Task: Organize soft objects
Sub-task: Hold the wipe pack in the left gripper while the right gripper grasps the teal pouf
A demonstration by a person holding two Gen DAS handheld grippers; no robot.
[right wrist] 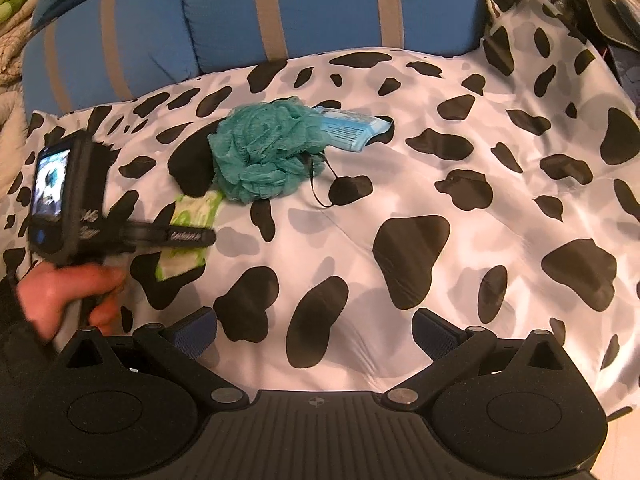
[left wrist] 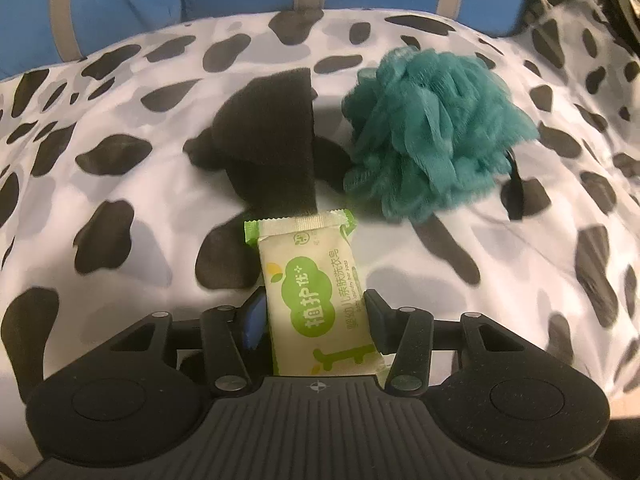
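Note:
My left gripper [left wrist: 314, 312] is shut on a pale green soap packet [left wrist: 310, 292] and holds it just above the cow-print bedspread [left wrist: 120, 184]. Right beyond the packet lies a black sponge [left wrist: 272, 144], and to its right a teal mesh bath pouf [left wrist: 432, 132]. In the right wrist view the left gripper [right wrist: 188, 236] with the packet [right wrist: 192, 212] is at the left, next to the pouf [right wrist: 264, 152]. A light blue packet [right wrist: 352, 128] lies behind the pouf. My right gripper [right wrist: 314, 332] is open and empty over the bedspread [right wrist: 440, 200].
A blue cushion with grey stripes [right wrist: 300, 8] stands at the back of the bed. Dark clutter [right wrist: 580, 0] sits at the back right. A black cord [right wrist: 320, 184] trails from the pouf.

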